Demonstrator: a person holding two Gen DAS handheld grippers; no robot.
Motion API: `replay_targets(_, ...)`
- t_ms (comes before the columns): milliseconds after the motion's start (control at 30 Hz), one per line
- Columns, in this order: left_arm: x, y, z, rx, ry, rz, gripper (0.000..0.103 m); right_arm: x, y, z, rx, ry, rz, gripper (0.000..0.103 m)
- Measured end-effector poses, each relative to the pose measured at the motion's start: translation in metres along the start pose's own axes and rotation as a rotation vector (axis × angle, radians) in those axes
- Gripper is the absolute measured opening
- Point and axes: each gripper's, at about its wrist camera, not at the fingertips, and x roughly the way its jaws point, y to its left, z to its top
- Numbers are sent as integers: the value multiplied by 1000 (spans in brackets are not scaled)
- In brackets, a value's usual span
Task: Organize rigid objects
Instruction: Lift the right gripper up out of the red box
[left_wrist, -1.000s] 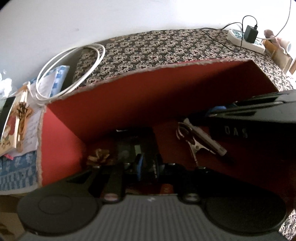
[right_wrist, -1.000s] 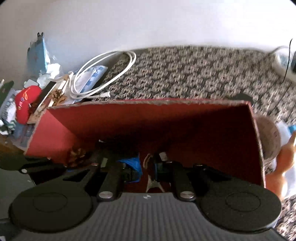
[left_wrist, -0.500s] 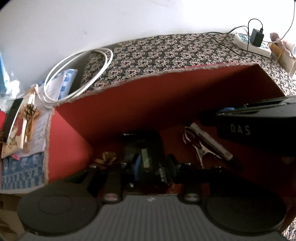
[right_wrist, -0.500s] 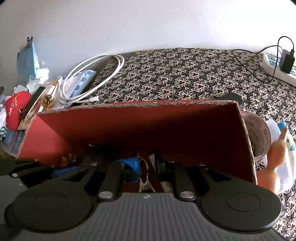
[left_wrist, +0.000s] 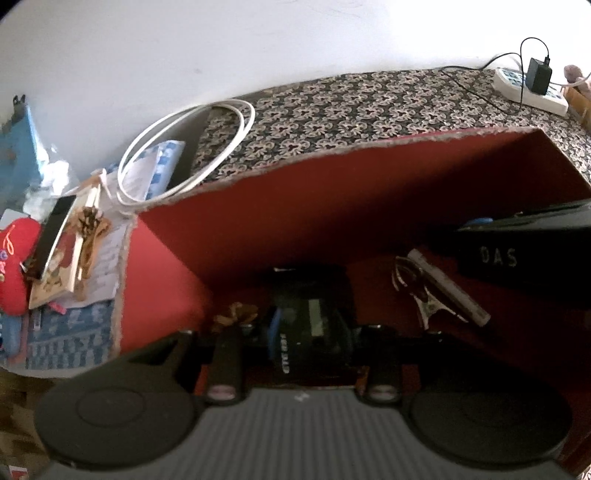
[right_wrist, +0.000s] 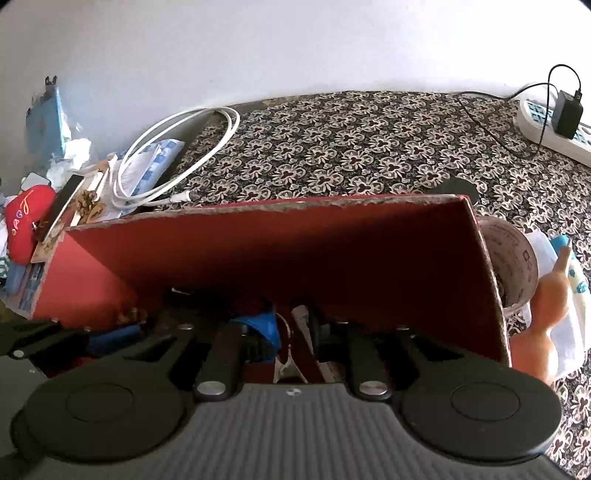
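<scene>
Left wrist view, nearest first: the left gripper reaches down into a red box, its jaws spread wide with a dark black device lying between them. Whether the fingers press on the device cannot be told. Just outside the left-hand finger sits a small brown dried flower. Beyond and to the right of the right-hand finger lie metal scissors touching a grey marker. Farther right, the other gripper's black body crosses the box.

Right wrist view: the right gripper also points into the red box, jaws parted. Between them lie a blue object close to the left-hand finger and pale scissor-like parts nearer the middle; nothing is clearly held.

Beyond the box's far wall stretches a patterned cloth. Ahead and to the left rests a coiled white cable. Far ahead to the right is a white power strip with a black charger plugged in. Just outside the box's right wall stands a roll of tape.
</scene>
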Motion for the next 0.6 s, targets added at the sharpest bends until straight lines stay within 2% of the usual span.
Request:
replay_targets(333, 0, -2, -1, -12, 1, 102, 42, 2, 1, 0, 0, 15, -24, 0)
replay_targets(467, -1, -1, -2, -18, 4, 111, 48, 4, 1, 0, -2, 26, -27, 1)
replay_targets(600, -2, -3, -2, -18, -8, 139, 50, 4, 0, 1, 0, 31, -28, 1)
